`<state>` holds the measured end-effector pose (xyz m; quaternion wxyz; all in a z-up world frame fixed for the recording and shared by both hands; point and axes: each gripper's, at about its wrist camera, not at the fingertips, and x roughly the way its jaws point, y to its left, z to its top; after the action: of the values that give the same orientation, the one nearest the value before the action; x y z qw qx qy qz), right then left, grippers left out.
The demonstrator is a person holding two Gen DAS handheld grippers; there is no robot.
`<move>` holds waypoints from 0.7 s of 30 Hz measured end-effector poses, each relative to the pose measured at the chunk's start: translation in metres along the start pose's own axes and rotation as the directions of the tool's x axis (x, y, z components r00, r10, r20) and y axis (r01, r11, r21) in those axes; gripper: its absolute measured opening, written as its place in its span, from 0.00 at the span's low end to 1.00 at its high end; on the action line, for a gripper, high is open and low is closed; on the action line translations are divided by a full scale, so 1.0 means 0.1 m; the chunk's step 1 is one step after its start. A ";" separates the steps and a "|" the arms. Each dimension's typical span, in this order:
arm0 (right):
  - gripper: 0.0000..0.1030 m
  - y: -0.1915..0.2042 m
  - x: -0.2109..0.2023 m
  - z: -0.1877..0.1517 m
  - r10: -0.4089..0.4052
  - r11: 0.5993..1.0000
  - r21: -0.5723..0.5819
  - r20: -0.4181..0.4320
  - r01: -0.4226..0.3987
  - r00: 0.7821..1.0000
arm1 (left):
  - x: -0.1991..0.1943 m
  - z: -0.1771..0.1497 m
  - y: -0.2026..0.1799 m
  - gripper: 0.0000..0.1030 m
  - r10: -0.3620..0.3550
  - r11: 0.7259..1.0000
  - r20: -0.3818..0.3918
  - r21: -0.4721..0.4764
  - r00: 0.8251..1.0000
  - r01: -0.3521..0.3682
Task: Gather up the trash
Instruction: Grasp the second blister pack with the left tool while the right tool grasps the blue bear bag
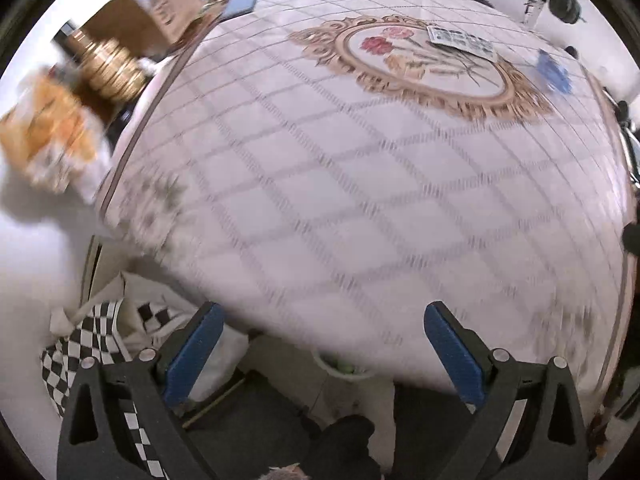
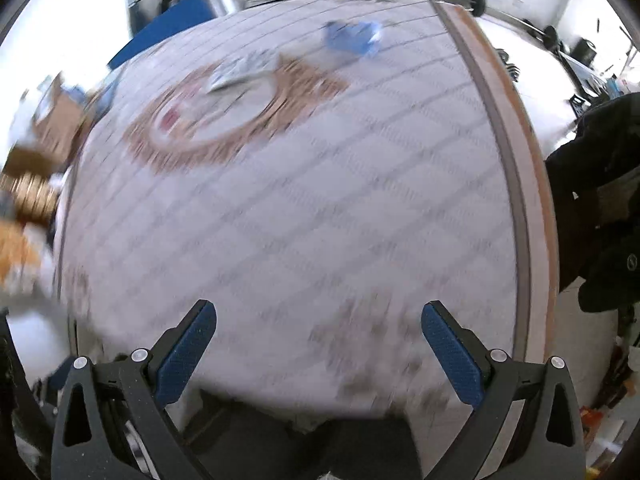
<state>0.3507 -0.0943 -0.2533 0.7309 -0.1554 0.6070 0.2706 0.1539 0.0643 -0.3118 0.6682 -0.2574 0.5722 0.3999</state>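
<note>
A flat printed wrapper (image 1: pixel 460 40) lies on the floral medallion at the far side of the round table (image 1: pixel 320 200). A crumpled blue scrap (image 1: pixel 554 72) sits to its right near the far edge. The right wrist view, blurred, shows the same wrapper (image 2: pixel 236 72) and blue scrap (image 2: pixel 354 38) far ahead. My left gripper (image 1: pixel 320 320) hangs open over the table's near edge with nothing between its blue pads. My right gripper (image 2: pixel 318 316) is open too, empty, above the near part of the cloth.
Below the table's near edge a white bin rim (image 1: pixel 344 370) and a checkered bag (image 1: pixel 96 336) show. A brass stand (image 1: pixel 108 68), a cardboard box (image 1: pixel 160 12) and an orange packet (image 1: pixel 52 140) crowd the left. A dark jacket (image 2: pixel 600 200) hangs at the right.
</note>
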 end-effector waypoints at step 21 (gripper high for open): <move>0.73 -0.15 1.59 3.04 -0.007 0.992 0.129 -0.081 0.018 0.997 | 0.94 2.66 -1.11 1.00 -0.123 0.962 -0.210 -0.264 0.970 0.065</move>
<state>0.6220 0.0951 -0.3442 0.7160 -0.1224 0.6512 0.2197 0.3966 0.2391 -0.3590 0.5789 -0.4116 0.5750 0.4060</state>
